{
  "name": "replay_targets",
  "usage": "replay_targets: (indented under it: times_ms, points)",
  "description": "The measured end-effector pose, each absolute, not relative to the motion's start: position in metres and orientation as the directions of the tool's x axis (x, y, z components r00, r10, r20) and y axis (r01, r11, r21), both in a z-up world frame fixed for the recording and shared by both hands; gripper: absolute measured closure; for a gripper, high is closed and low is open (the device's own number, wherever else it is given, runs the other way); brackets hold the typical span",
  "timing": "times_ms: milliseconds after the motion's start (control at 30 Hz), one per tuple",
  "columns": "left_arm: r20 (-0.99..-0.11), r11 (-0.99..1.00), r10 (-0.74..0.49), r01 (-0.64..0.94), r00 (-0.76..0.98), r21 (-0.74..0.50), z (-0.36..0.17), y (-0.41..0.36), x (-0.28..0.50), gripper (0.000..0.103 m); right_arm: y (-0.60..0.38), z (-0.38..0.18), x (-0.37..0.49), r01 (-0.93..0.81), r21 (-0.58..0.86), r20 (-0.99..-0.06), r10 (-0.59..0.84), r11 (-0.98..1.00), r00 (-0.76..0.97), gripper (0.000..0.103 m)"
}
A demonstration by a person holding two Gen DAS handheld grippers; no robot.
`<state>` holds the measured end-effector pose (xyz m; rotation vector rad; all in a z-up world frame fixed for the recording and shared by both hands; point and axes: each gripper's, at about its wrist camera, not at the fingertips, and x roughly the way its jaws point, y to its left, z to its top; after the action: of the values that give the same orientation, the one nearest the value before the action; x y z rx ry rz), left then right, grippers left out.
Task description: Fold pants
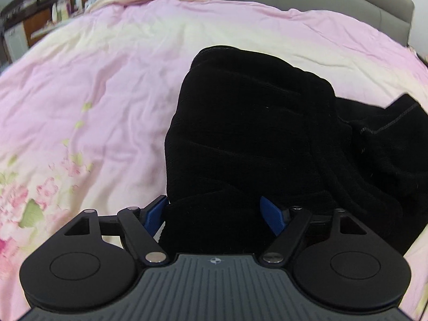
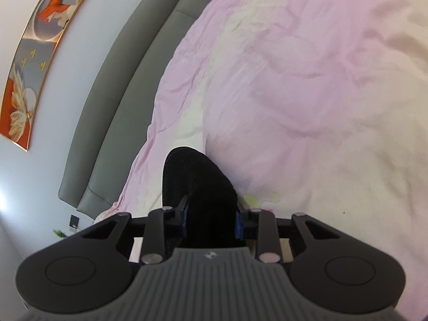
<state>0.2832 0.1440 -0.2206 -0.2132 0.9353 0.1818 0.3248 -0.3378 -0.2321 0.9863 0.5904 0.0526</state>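
Black pants [image 1: 254, 139] lie bunched on the pink bedspread, spreading right to a stitched hem [image 1: 390, 123]. My left gripper [image 1: 214, 214] has its blue-padded fingers [image 1: 271, 215] set wide around a thick fold of the pants, with cloth filling the gap. My right gripper [image 2: 211, 219] is shut on another part of the black pants [image 2: 198, 187], which stick out beyond the fingertips above the bed.
The pink and cream bedspread [image 1: 107, 93] has a flower print at the near left [image 1: 24, 195]. A grey headboard [image 2: 117, 99] runs along the wall, with a framed picture [image 2: 34, 48] above it. Shelves and clutter [image 1: 34, 16] stand at far left.
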Motion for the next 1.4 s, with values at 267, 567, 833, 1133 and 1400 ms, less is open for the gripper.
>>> replay_targets:
  times_ms: [267, 567, 833, 1133, 1400]
  points:
    - [-0.744, 0.888, -0.036, -0.320, 0.667, -0.330, -0.200, 0.203, 0.245, 0.015, -0.314, -0.199, 0.313, 0.124, 0.756, -0.387, 0.287, 0.643, 0.876, 0.080]
    - [-0.732, 0.835, -0.195, -0.282, 0.653, -0.473, -0.230, 0.230, 0.237, 0.011, -0.242, -0.140, 0.301, -0.001, 0.677, -0.314, 0.289, 0.736, 0.904, 0.082]
    - [-0.692, 0.765, -0.270, -0.287, 0.670, -0.576, -0.243, 0.247, 0.232, 0.012, -0.061, -0.076, 0.235, -0.433, 0.128, -0.244, 0.452, 0.892, 0.858, 0.082]
    - [-0.660, 0.679, -0.347, -0.306, 0.667, -0.667, -0.255, 0.270, 0.226, 0.021, 0.066, -0.155, 0.172, -0.671, -0.363, -0.366, 0.563, 0.647, 0.741, 0.082]
    - [-0.642, 0.631, -0.268, -0.372, 0.719, -0.680, -0.227, 0.297, 0.204, 0.032, 0.076, -0.140, 0.177, -0.623, -0.400, -0.353, 0.515, 0.672, 0.781, 0.082]
